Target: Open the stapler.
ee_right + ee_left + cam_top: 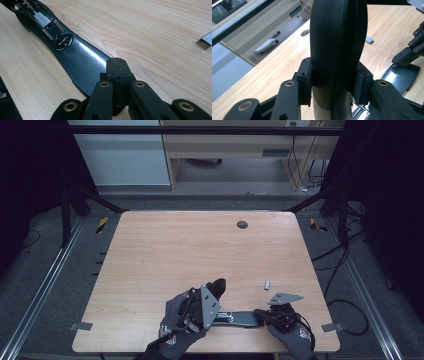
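Two hand-held grippers on one stapler. Left hand-held gripper (334, 82) clamped on the black lid (337, 37), raised nearly upright. Right hand-held gripper (117, 67) with jaws together, nothing between, tips down at one end of the base (82, 65), flat on the tabletop (190, 245) near the person's edge. Magazine (42, 18) exposed. Step in hand, probably: holding open for loading. Next: fetch the staple strip (267, 284) lying nearby and seat it squarely in the channel.
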Demonstrator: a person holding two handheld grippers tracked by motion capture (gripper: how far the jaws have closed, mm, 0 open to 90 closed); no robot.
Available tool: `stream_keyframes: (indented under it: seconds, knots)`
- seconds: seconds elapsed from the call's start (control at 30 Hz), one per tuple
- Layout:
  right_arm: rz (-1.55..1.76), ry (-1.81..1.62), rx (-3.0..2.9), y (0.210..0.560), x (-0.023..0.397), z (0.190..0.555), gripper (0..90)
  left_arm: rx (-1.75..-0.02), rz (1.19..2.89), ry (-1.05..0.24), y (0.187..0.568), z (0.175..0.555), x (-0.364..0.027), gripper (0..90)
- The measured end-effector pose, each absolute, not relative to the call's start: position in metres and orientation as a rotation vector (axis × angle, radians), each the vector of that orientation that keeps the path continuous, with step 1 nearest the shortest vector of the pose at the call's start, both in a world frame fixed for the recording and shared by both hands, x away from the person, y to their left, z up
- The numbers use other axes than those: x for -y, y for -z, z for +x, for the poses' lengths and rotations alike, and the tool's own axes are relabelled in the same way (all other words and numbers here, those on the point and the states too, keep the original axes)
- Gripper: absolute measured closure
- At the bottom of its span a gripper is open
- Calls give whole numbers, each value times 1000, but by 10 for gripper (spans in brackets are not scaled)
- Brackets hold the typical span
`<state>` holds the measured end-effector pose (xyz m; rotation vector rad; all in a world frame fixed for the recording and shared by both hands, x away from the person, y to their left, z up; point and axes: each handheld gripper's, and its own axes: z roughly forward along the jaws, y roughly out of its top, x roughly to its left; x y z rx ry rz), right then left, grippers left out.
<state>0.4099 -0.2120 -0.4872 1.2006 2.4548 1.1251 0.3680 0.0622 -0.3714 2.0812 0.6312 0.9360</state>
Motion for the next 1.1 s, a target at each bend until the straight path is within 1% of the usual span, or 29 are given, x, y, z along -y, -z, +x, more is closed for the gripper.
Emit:
stream_keyframes:
  seconds: [0.33,1.1]
  knots:
    - [1188,-1128,-2454,488,212,410,900,-697,2032,-892,367,368,-84,582]
    - [1192,-1129,-2455,488,212,410,900,-738,1997,-873,366,368,-100,577]
